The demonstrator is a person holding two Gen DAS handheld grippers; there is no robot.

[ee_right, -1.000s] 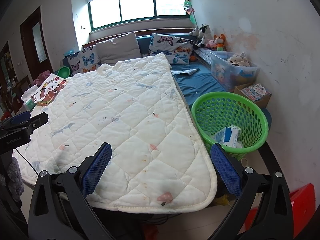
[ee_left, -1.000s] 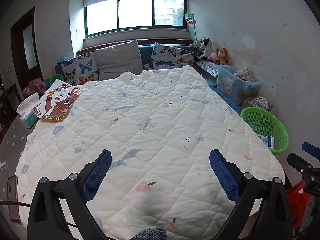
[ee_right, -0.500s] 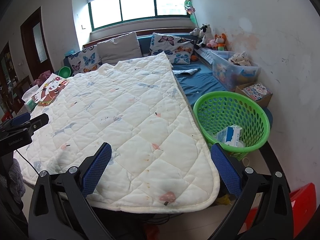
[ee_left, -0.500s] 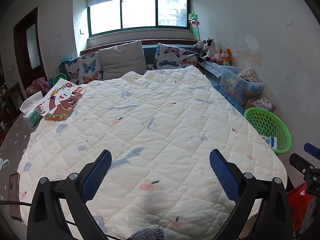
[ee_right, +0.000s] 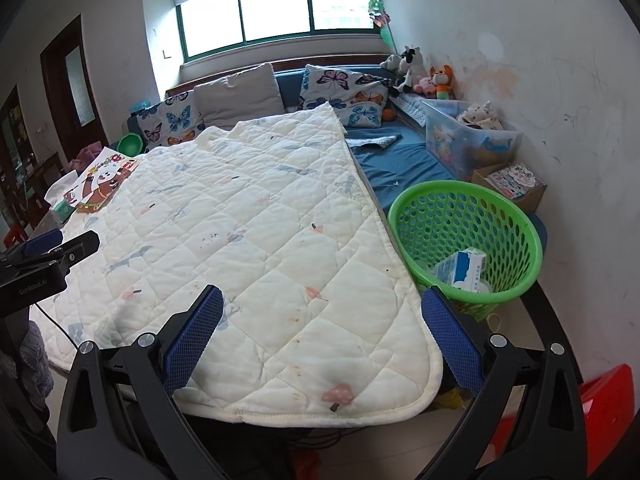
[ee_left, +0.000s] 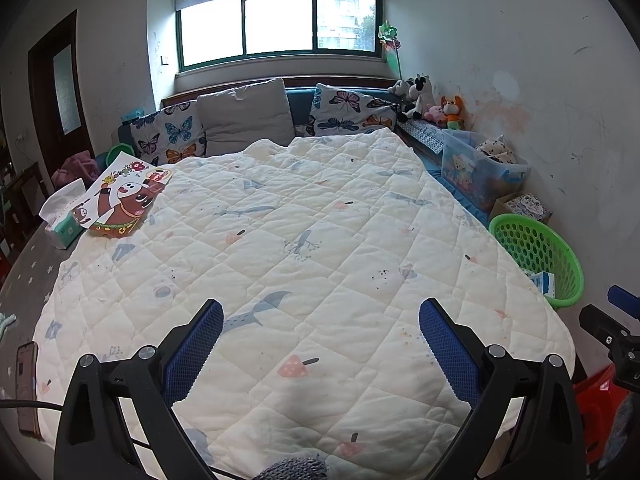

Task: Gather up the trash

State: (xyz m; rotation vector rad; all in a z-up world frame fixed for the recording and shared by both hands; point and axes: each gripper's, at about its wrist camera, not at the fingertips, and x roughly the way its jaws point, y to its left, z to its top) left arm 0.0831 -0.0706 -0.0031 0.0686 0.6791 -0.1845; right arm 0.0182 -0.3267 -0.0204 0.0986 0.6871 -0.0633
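A green mesh basket (ee_right: 466,236) stands at the bed's right side, with a blue and white carton (ee_right: 464,268) and other scraps inside. It also shows in the left wrist view (ee_left: 536,256). My left gripper (ee_left: 320,352) is open and empty above the near end of the white quilt (ee_left: 304,248). My right gripper (ee_right: 322,340) is open and empty above the quilt's near right corner (ee_right: 340,360), left of the basket. A colourful cartoon wrapper (ee_left: 124,200) lies at the quilt's far left edge.
A tissue pack (ee_left: 64,216) sits left of the wrapper. Pillows (ee_left: 244,120) line the far end. A clear storage box (ee_right: 468,136) and a cardboard box (ee_right: 512,184) stand by the right wall. A red stool (ee_right: 600,404) is at the near right. A phone (ee_left: 28,384) lies at the near left.
Both grippers have drawn back and risen slightly, so the bed and basket look a little farther away. Both stay open and empty.
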